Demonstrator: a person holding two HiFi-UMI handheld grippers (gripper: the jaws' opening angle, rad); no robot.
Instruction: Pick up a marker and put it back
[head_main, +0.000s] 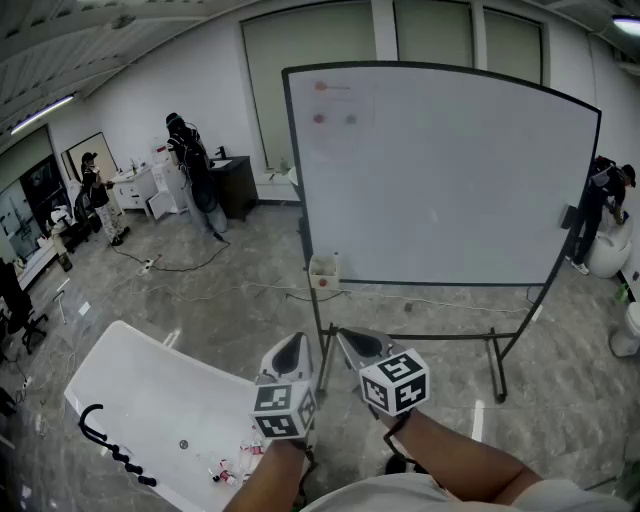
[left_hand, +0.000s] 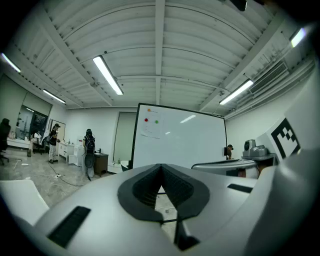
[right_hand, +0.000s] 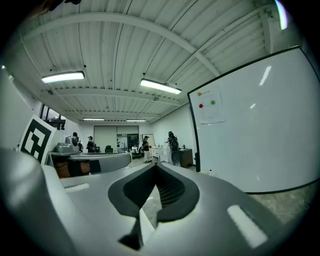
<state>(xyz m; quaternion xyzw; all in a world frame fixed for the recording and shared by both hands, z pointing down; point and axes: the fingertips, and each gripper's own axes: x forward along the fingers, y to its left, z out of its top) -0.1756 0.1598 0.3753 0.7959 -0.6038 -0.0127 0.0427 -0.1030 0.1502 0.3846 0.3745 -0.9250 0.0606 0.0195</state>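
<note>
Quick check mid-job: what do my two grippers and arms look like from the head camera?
The left gripper and right gripper are pale grey shells tapering to a point, with dark ribbed pads inside. Each carries a white cube with black square markers: left cube, right cube. The forearms are bare, and a light shirt shows below.

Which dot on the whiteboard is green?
The green dot, on the right, beside the red dot; the orange dot sits above the red one.
</note>
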